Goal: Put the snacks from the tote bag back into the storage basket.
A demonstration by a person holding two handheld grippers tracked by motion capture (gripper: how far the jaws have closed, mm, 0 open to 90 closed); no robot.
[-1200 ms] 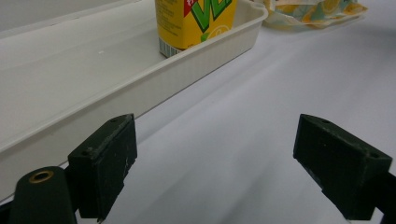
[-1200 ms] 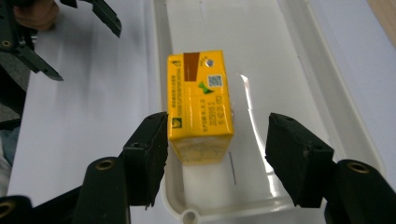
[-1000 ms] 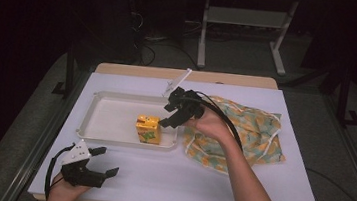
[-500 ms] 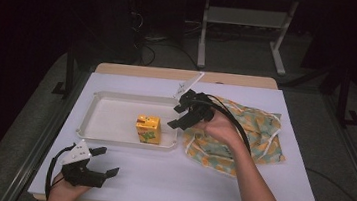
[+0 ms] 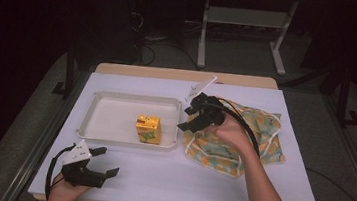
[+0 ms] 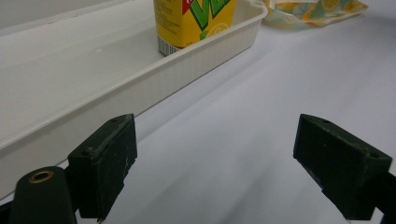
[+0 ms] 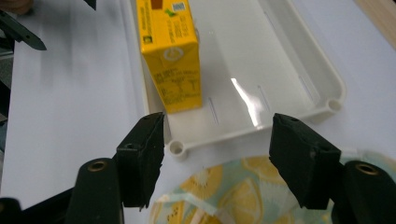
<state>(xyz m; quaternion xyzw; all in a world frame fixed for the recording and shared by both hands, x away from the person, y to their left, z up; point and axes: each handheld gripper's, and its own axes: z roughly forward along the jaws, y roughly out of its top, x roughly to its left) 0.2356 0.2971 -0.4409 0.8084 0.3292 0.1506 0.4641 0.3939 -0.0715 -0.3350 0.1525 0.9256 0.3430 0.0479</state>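
The right gripper (image 5: pixel 192 119) hangs over the bag's (image 5: pixel 258 139) edge, jaws wide apart and holding nothing. To do this well, go down slowly and pinch just one fold of cloth — not the tray (image 5: pixel 116 101) rim. The juice box (image 5: pixel 148 129) stands in the tray, just ahead of those jaws. The left gripper (image 5: pixel 102 165) rests near the table's (image 5: pixel 183 181) front edge, open too — probably waiting.
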